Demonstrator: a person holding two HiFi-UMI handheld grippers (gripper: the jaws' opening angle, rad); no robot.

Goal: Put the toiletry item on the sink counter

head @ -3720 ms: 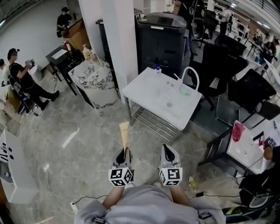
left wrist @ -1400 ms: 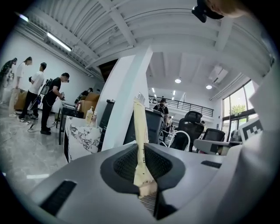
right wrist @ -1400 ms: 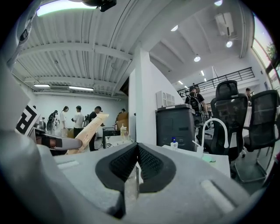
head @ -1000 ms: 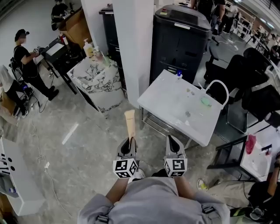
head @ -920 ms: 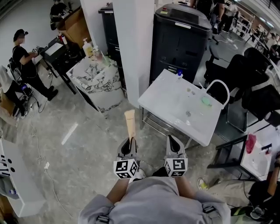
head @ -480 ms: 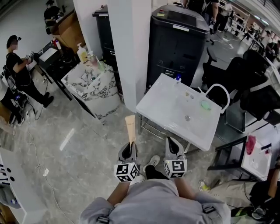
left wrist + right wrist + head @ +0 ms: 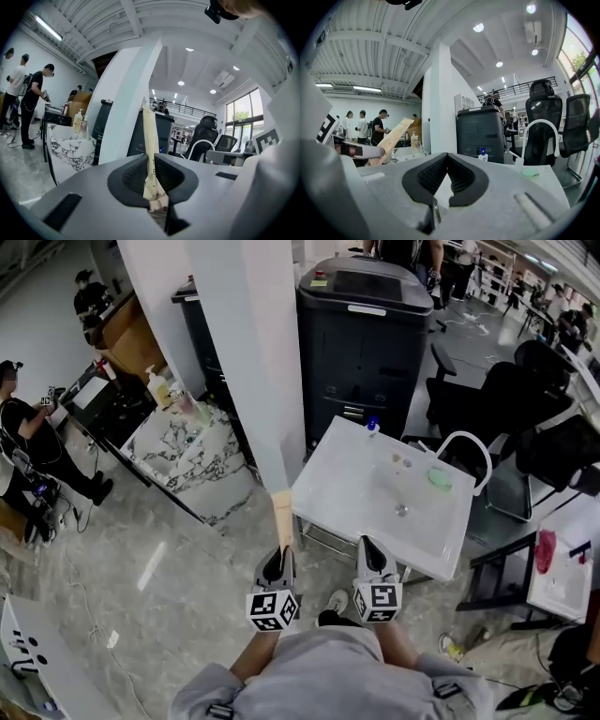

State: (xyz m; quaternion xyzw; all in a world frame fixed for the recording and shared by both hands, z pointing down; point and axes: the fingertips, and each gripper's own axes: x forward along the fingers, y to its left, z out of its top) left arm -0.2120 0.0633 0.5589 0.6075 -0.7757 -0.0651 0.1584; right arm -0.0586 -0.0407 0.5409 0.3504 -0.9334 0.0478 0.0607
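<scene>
**Holding.** The left tongs [image 7: 278,559] are pinching the lower, crimped end of the toiletry tube [image 7: 282,517]. The beige tube stands upright and points ahead of the person. Gripping it by the flat end leaves the whole body free of the tongs, which in my judgement suits laying it down on a surface. The right tongs [image 7: 368,557] are pressed together with nothing between them, held level beside the left as an idle hand.

**Location.** The tube is in the air above the floor. In the head view its tip sits just beside the near left corner of the white table [image 7: 342,474] that carries the sink and arched faucet [image 7: 459,444]. It does not touch the table. Placement is judged not yet begun and the approach nearly complete.

**View differences.**
- The head view alone gives the layout. A small blue-capped bottle [image 7: 372,426] stands at the far edge and a green item [image 7: 439,478] lies by the faucet, while the near left part of the table is bare. The white pillar [image 7: 248,362] stands close to that corner.
- The left gripper view alone shows the ribbed pads closed on the tube's crimp.
- The right gripper view alone confirms those pads meet on nothing, and it shows the tube slanting at its left.
</scene>
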